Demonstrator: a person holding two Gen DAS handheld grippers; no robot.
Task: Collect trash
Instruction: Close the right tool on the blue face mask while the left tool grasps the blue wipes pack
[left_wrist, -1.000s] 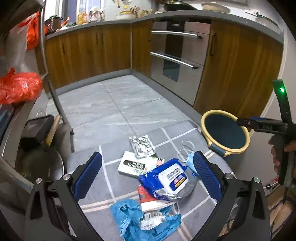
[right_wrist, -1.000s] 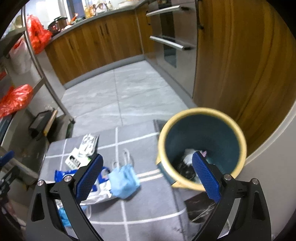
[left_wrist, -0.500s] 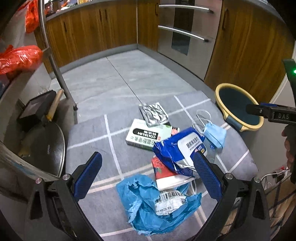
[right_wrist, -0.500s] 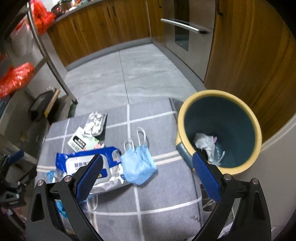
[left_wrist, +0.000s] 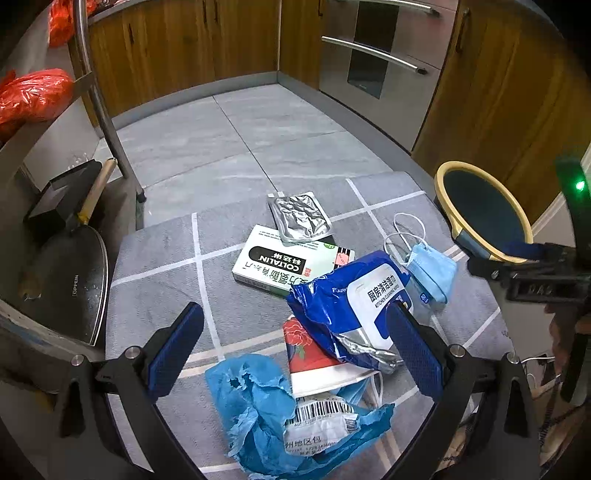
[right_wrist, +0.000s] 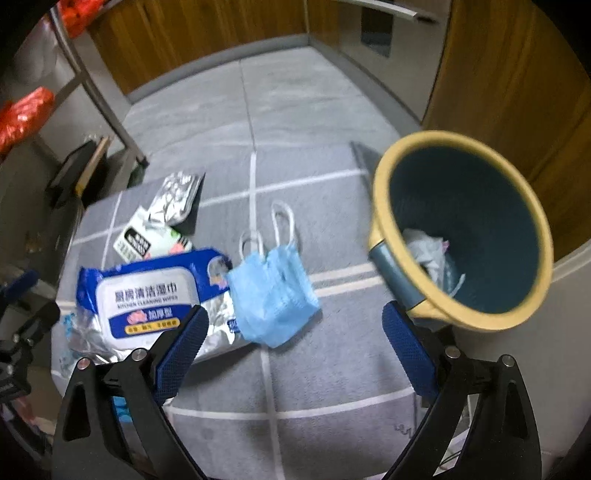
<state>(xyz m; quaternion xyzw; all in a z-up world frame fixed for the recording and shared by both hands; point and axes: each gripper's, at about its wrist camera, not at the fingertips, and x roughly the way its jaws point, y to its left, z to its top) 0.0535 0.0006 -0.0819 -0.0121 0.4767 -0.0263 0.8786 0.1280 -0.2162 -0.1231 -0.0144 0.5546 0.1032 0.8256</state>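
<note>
Grey mat (left_wrist: 162, 258) with a white grid, soft and woven-looking, laid over pale stone floor tiles. Scattered across it: a crinkled silver foil pouch (left_wrist: 299, 217) lying partly on a flat white and green carton (left_wrist: 284, 264); a glossy blue wipes pack (left_wrist: 354, 306) with a white label, creased and slack, resting over a red and white packet (left_wrist: 314, 354); a torn, rumpled blue plastic bag (left_wrist: 255, 402) nearest the camera, with a crumpled barcoded wrapper (left_wrist: 321, 424) on top.

Pleated blue face mask (right_wrist: 271, 295) with thin white ear loops, just beside the wipes pack and touching its edge, between that pack and the bin. Round dark teal bin (right_wrist: 373, 218) with a yellow rim, off the mat's far right side near the wooden cabinets, slightly blurred in the right wrist view; pale crumpled scraps (right_wrist: 428, 247) at the bottom, perhaps paper or plastic.

Left gripper (left_wrist: 293, 350) spread wide above the near end of the litter, blue textured pads (left_wrist: 173, 350) clear of everything, nothing held. Right gripper (right_wrist: 293, 343) likewise wide open and empty, poised above the mat just short of the mask, bin at its right finger.

Off the mat to the left: a dark round pan lid (left_wrist: 70, 280) and a wooden-handled tool (left_wrist: 96, 188) by a steel rack leg.
</note>
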